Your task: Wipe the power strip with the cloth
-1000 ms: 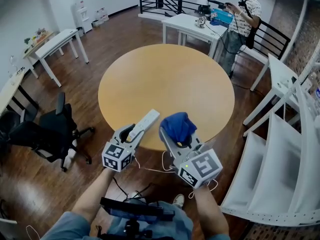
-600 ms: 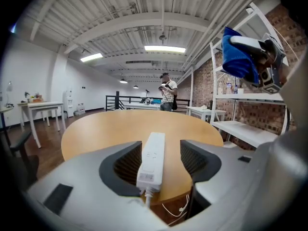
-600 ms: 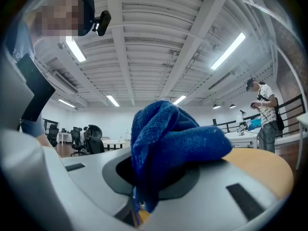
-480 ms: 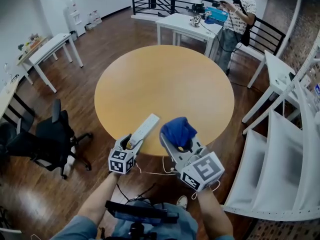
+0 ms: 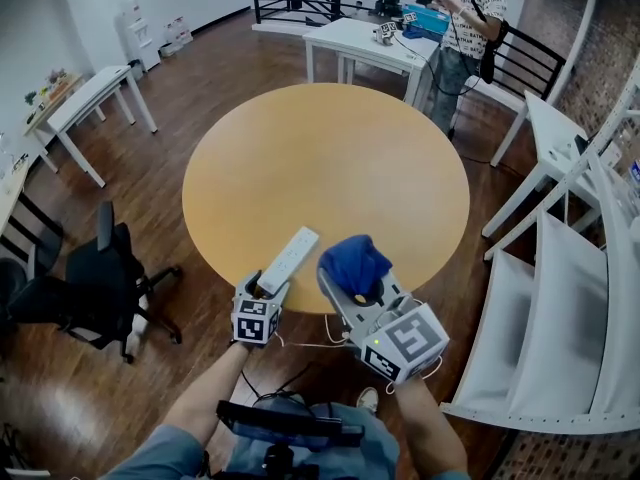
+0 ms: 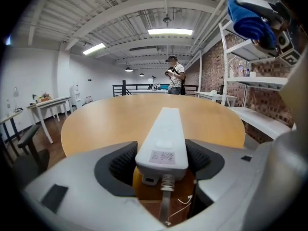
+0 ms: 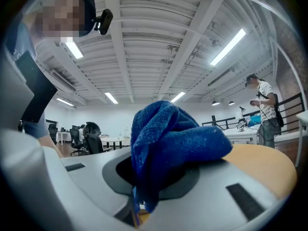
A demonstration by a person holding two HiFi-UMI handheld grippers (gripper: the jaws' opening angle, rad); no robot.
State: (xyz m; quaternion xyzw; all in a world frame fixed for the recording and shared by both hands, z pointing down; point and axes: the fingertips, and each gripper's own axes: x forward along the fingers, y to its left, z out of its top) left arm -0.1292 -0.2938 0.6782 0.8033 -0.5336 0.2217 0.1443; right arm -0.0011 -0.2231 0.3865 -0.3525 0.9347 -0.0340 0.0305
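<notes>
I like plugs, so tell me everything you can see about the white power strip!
The power strip is a long, flat white bar, plastic-looking, with a small grey label near its cord end. It lies on the round wooden table by the near edge, cord hanging off. That end sits between the jaws of the left gripper, which have just been opening and do not squeeze it.

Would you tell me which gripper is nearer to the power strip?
Left. The left gripper, its jaws having just been opening, straddles the power strip at its near end; the right gripper, shut on the cloth, sits apart beside it.
</notes>
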